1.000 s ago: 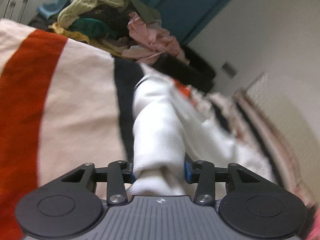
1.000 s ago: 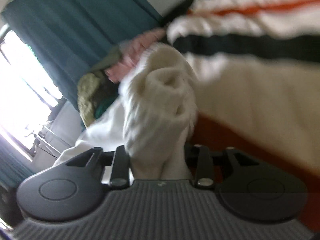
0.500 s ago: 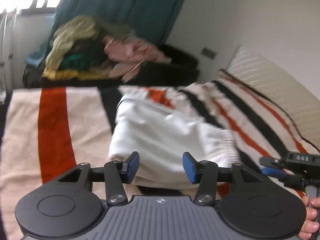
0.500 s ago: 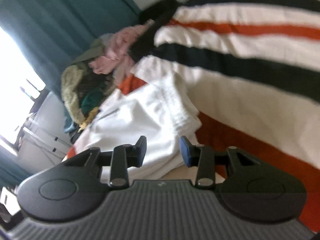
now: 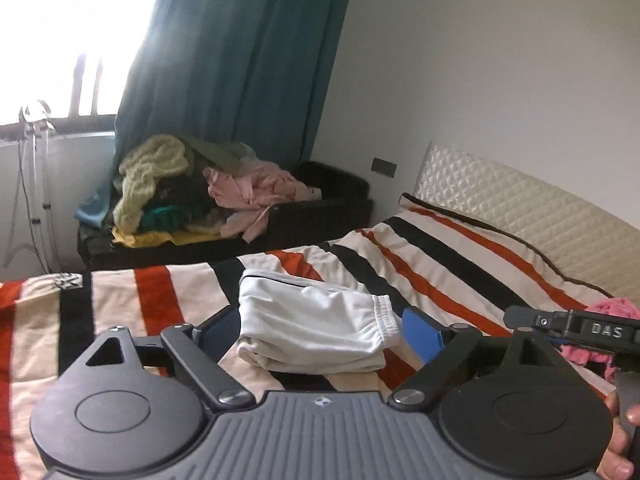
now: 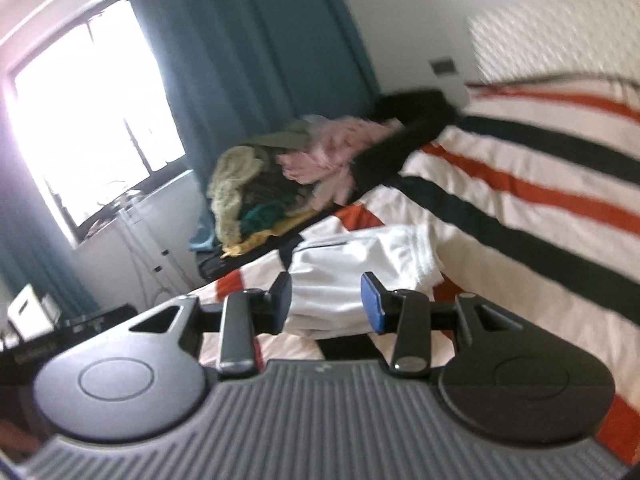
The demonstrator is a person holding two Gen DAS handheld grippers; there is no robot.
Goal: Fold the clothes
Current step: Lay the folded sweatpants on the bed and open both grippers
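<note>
A folded white garment with an elastic waistband lies on the striped bed cover. My left gripper hovers above and in front of it, open wide, with nothing between its blue pads. In the right wrist view the same white garment lies beyond my right gripper, which is open and holds nothing. The right gripper's black body and a hand show at the right edge of the left wrist view.
A pile of unfolded clothes in yellow-green, pink and green fills a dark basket beyond the bed. A pink garment lies on the bed at the right. Teal curtain, window, and quilted headboard stand behind.
Both grippers let go of the white garment, opened, and pulled back and up from it. The garment now lies folded on the bed.
</note>
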